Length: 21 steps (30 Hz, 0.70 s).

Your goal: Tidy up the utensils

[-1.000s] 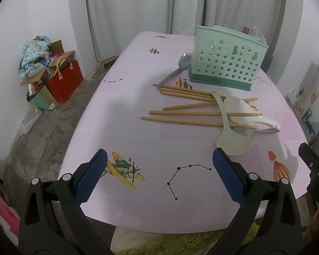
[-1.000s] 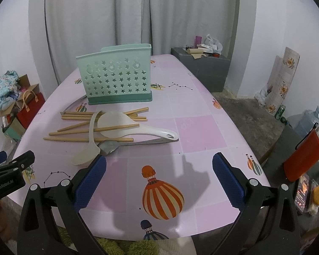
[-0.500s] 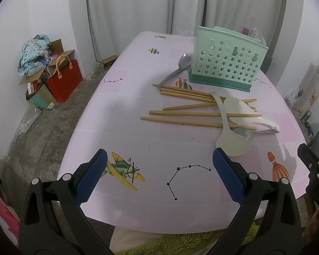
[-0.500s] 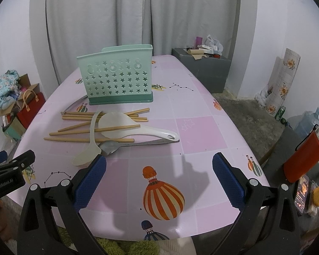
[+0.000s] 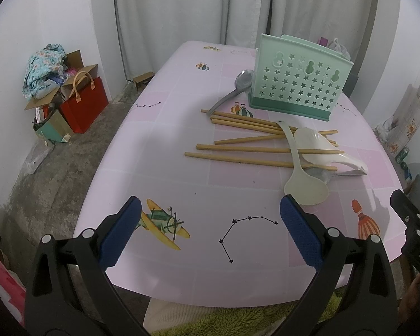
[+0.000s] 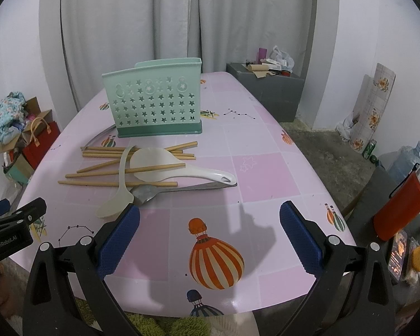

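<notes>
Left wrist: tongs agape, empty.

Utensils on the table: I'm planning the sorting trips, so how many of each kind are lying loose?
Wooden chopsticks: 6 that can be told apart
Metal spoons: 2, one partly under the pile
Cream plastic spoon: 1
White rice paddle: 1
Total: 10

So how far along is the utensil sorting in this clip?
Nothing looks done: no utensil shows above the holder. Nothing is in hand; the left gripper and right gripper are open over the table. Left to do: the chopsticks, ladle, rice paddle and two metal spoons.
</notes>
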Each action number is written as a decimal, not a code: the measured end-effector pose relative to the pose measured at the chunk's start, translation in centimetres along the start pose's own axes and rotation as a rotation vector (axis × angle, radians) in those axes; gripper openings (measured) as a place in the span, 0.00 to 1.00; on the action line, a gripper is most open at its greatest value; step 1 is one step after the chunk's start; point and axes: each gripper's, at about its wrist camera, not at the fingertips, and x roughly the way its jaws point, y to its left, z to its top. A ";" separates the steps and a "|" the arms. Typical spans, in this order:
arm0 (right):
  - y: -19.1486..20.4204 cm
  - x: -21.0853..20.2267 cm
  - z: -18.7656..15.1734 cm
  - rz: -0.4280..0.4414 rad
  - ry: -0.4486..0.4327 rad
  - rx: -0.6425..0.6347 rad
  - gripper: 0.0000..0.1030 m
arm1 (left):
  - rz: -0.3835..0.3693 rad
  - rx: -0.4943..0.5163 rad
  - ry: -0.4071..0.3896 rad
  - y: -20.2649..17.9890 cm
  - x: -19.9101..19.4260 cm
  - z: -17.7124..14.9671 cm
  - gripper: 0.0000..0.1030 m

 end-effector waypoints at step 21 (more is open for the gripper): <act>0.0 0.1 0.1 0.001 0.002 -0.002 0.95 | -0.014 -0.008 0.006 0.2 0.2 -0.2 0.93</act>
